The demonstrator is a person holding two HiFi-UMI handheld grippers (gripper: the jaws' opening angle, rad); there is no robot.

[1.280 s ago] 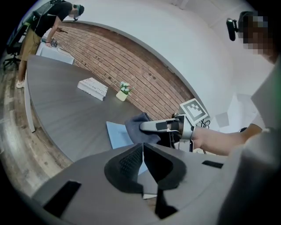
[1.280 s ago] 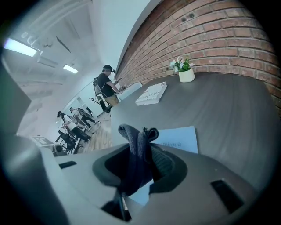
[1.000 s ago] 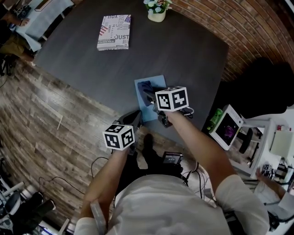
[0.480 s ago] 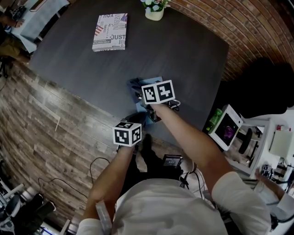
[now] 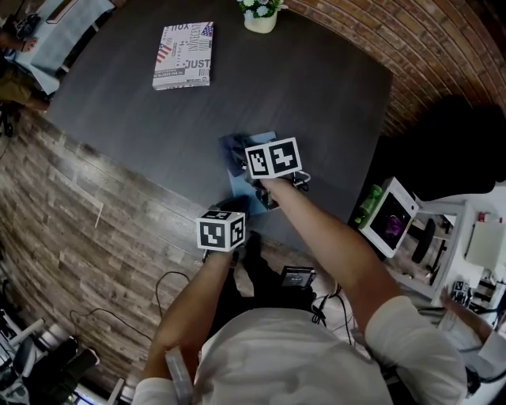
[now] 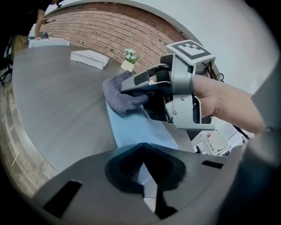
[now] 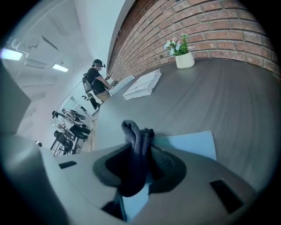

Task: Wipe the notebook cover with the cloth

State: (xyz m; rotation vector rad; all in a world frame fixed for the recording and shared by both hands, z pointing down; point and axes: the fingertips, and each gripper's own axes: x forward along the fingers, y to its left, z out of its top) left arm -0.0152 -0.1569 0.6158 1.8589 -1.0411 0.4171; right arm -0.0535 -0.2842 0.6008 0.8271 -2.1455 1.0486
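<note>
A light blue notebook [image 5: 262, 141] lies near the front edge of the dark table [image 5: 316, 87]. My right gripper [image 5: 242, 161] is shut on a dark blue-grey cloth [image 5: 233, 148] that rests on the notebook's far left part. The cloth [image 7: 134, 132] bunches up between the jaws in the right gripper view, with the blue cover [image 7: 189, 143] beneath it. My left gripper [image 5: 236, 207] sits at the notebook's near corner. In the left gripper view its jaws [image 6: 142, 147] are closed over the notebook's near edge [image 6: 136, 127]. The cloth [image 6: 119, 94] and the right gripper [image 6: 134, 85] lie just beyond.
A printed book [image 5: 183, 54] lies at the table's far left, and a small flower pot [image 5: 260, 16] stands at the far edge. A brick wall [image 5: 395, 39] runs behind the table. Boxes and gear [image 5: 389, 215] sit to the right.
The right gripper slid the cloth away from me and leftward over the notebook a second ago. It has hardly moved in the last half second. The left gripper stayed at the near corner.
</note>
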